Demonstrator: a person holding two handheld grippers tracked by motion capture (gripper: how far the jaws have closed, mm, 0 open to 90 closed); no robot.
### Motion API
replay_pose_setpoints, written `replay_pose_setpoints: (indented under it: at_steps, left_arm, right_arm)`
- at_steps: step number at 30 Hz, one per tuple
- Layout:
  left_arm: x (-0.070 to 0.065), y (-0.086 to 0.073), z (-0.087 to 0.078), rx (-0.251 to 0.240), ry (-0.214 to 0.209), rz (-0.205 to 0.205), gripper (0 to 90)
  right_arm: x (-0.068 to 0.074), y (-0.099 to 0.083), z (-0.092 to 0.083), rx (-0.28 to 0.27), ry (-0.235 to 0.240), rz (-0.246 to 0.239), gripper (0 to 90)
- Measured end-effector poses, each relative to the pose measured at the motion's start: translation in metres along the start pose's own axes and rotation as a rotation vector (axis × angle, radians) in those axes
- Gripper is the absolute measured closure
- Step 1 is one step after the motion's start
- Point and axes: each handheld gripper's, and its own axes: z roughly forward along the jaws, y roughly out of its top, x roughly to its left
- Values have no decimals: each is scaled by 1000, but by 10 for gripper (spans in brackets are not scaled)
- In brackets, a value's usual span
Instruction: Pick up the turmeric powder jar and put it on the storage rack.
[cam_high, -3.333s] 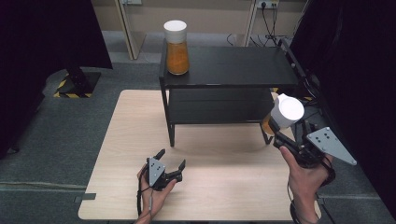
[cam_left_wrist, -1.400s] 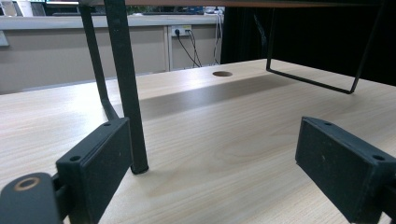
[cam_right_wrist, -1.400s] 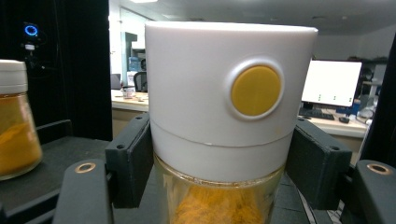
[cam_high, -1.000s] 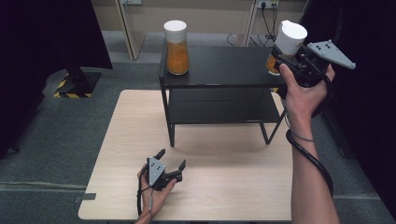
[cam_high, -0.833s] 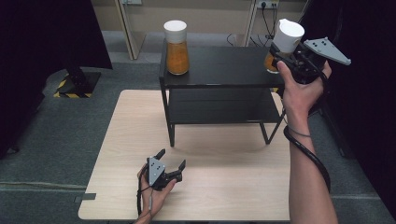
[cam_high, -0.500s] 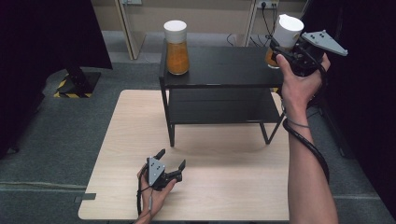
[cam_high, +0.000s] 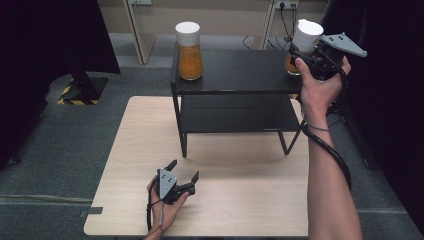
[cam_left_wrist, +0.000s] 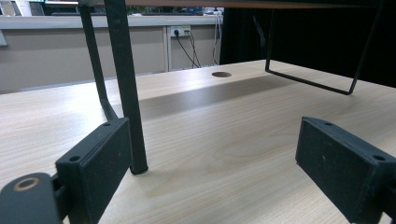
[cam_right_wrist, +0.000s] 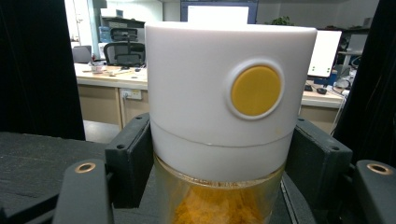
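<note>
So on the left side of the high view, the left gripper (cam_high: 183, 177) is just parked on the wooden table (cam_high: 130, 150), in the person's hand near the front edge, with its jaws spread wide and nothing between them. In the left gripper view you can see straight past both black pads to a leg of the black shelf (cam_left_wrist: 125, 84), so it looks like it's idling out of the way. Moving right, the shelf (cam_high: 240, 72) stands on the table, and on its top at the left corner there's one jar (cam_high: 189, 50) with a white lid and orange stuff inside, standing upright. Then over at the right end of the shelf top is the second jar (cam_high: 304, 42), and the right gripper (cam_high: 312, 57) has its jaws clamped on it. The right gripper view shows the pads squeezing either side of the jar (cam_right_wrist: 229, 116) right where the white lid meets the glass, probably because that's a firm spot to grab. The jar's long axis runs pretty much straight up, lid on top, with a yellow button (cam_right_wrist: 256, 91) on the lid facing the camera. Can't quite tell if the base is touching the shelf or hovering just above it. Keeping it vertical makes sense if it's getting set down to match the other jar.
</note>
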Motion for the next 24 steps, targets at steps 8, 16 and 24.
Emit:
replay_pose_setpoints:
  at_steps: [8,16,24]
  left_arm:
    - [0,0,0,-1,0,2,102]
    - [0,0,0,-1,0,1,102]
    - [0,0,0,-1,0,2,102]
  right_arm:
    - [2,-4,2,0,4,-13,305]
    - [3,-4,5,9,3,-28,305]
    - [3,-7,6,7,3,-30,304]
